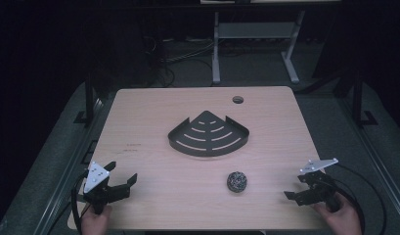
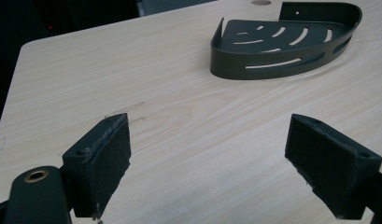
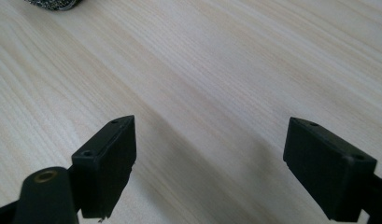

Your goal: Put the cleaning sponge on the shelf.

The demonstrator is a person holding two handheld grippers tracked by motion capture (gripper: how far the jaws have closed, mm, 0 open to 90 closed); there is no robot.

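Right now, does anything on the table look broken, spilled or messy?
Nothing stands out. The dark metal corner shelf with curved slots sits flat and whole on the light wooden table. The round steel-wool scrubber ball rests alone nearer the person. The left gripper and right gripper are open, holding nothing.

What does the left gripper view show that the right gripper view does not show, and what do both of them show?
The left gripper view alone has the dark slotted corner shelf and, behind it, the round hole in the table. The right gripper view alone has a part of the steel wool ball at its top edge. Both share the pale wooden table and a pair of black jaws standing wide apart with nothing between them: the left gripper and the right gripper.
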